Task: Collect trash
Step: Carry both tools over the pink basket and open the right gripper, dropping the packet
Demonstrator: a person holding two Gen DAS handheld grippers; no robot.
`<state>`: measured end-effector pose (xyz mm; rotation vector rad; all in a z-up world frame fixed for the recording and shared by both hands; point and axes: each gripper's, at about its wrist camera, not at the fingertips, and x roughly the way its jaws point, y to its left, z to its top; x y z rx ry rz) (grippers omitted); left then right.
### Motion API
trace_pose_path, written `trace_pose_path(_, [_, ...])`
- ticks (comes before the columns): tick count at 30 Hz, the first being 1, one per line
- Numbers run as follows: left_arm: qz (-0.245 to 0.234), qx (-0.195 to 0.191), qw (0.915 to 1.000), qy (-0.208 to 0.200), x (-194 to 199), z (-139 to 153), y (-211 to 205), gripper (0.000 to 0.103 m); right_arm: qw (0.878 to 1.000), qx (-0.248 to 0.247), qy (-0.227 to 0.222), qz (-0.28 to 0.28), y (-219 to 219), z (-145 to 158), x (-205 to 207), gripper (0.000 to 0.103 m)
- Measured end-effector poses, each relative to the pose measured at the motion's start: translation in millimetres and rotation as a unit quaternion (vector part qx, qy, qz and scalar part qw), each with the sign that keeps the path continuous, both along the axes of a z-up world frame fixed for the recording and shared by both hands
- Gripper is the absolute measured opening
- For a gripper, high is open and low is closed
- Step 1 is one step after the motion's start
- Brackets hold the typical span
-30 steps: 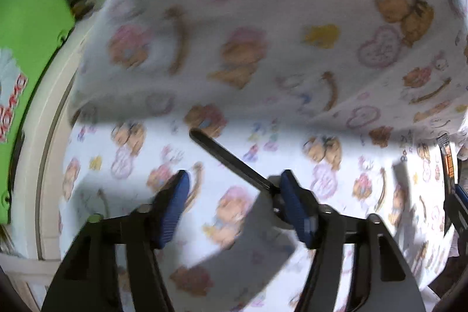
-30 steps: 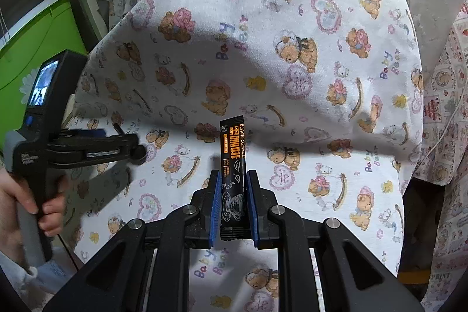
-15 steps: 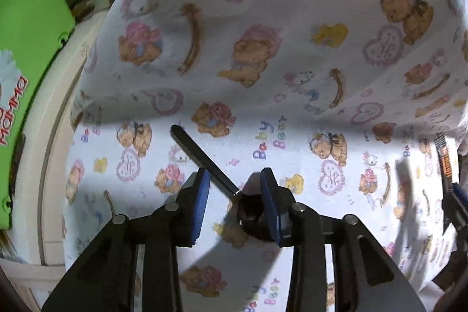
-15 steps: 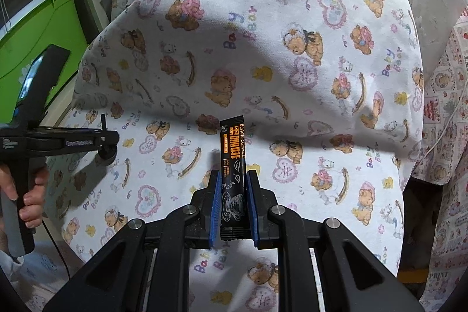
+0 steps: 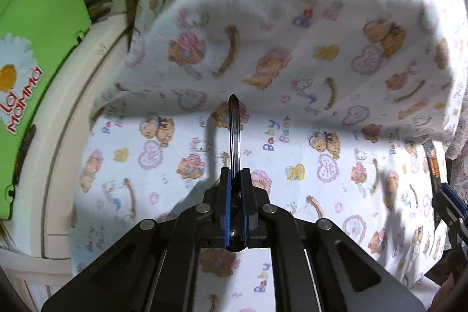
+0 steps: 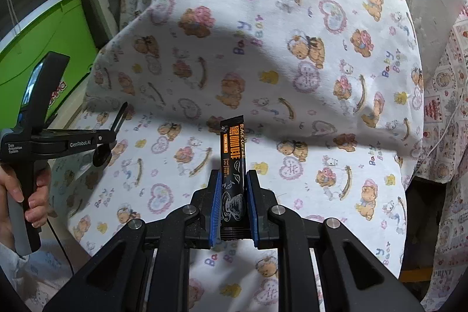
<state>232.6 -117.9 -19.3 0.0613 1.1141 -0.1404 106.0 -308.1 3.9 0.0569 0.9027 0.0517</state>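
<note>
My left gripper (image 5: 235, 176) is shut on a black plastic spoon (image 5: 234, 133), whose handle sticks up and forward above the bear-print cloth (image 5: 292, 78). From the right wrist view the left gripper (image 6: 112, 133) shows at the left with the spoon (image 6: 120, 116) in it, held by a hand. My right gripper (image 6: 233, 180) is shut on a black coffee sachet (image 6: 232, 154) with orange lettering, held upright above the cloth (image 6: 292, 48). The sachet (image 5: 433, 163) and right gripper (image 5: 449, 198) show at the right edge of the left wrist view.
A green plastic drawer unit (image 5: 32, 28) with a daisy label stands at the left, also in the right wrist view (image 6: 49, 34). A cream curved rim (image 5: 73, 107) borders the cloth. Another patterned cloth (image 6: 444, 107) with a white cable hangs at the right.
My left gripper's jaws closed from wide open onto the black spoon and lifted it so the handle points up. The right gripper kept holding the sachet, nearly still.
</note>
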Motion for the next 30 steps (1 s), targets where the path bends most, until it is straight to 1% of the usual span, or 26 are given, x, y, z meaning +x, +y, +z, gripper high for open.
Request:
trace_pose_path(6, [-0.01,-0.013,0.9993,-0.032,-33,35,-2,0.005,1.0,0.003,-0.006,0.006,6,4,-6,0.018])
trace_pose_path(7, [-0.012,-0.015,0.9991,-0.037,-44,42,5,0.005,1.0,0.005,-0.007,0.007,7,4,-7,0.018])
trace_pose_path(11, [-0.019,-0.009,0.9981,-0.058,-80,54,4,0.005,1.0,0.011,-0.011,0.014,12,6,-16,0.018])
trace_pose_path(18, [-0.027,-0.007,0.9977,-0.062,-130,55,23,0.005,0.998,0.038,-0.021,0.038,31,11,-41,0.018])
trace_pose_path(22, [-0.021,-0.029,0.9977,-0.058,-152,53,41,0.005,0.997,0.037,-0.031,0.058,43,16,-57,0.018])
trace_pose_path(24, [-0.017,-0.041,0.9976,-0.054,-163,52,48,0.005,0.996,0.044,-0.034,0.066,49,19,-68,0.018])
trace_pose_path(30, [-0.02,-0.066,0.997,-0.036,-200,47,57,0.005,0.994,0.056,-0.037,0.089,66,20,-105,0.018])
